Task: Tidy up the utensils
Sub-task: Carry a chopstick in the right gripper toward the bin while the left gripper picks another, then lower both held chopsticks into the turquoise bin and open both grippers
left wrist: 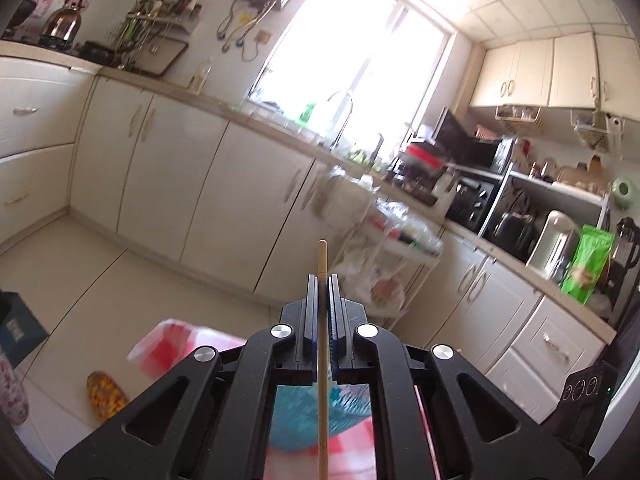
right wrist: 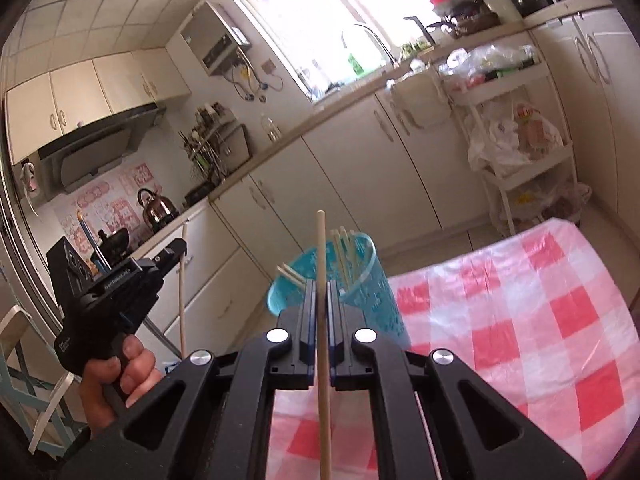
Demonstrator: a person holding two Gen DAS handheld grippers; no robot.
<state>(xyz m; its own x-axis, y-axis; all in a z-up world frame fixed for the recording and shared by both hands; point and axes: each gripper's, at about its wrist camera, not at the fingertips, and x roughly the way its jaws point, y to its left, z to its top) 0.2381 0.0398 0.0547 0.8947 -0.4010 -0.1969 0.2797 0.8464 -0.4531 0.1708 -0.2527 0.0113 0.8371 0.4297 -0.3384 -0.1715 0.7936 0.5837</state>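
My left gripper (left wrist: 321, 280) is shut on a wooden chopstick (left wrist: 322, 256) that stands upright between the jaws, held in the air above the blue cup (left wrist: 304, 412) seen below the gripper. My right gripper (right wrist: 320, 286) is shut on another wooden chopstick (right wrist: 320, 240), also upright, just in front of the blue perforated cup (right wrist: 360, 276) that holds several chopsticks. The cup stands on the red-and-white checked tablecloth (right wrist: 520, 340). The left gripper (right wrist: 176, 250) shows in the right wrist view at the left, with its chopstick (right wrist: 182, 304) hanging down.
White kitchen cabinets (left wrist: 168, 168) and a countertop run along the far side. A white trolley with bags (right wrist: 516, 128) stands beyond the table. A chair (right wrist: 24, 380) is at the left. A blue box (left wrist: 16, 328) and a patterned cup (left wrist: 12, 392) stand at the left.
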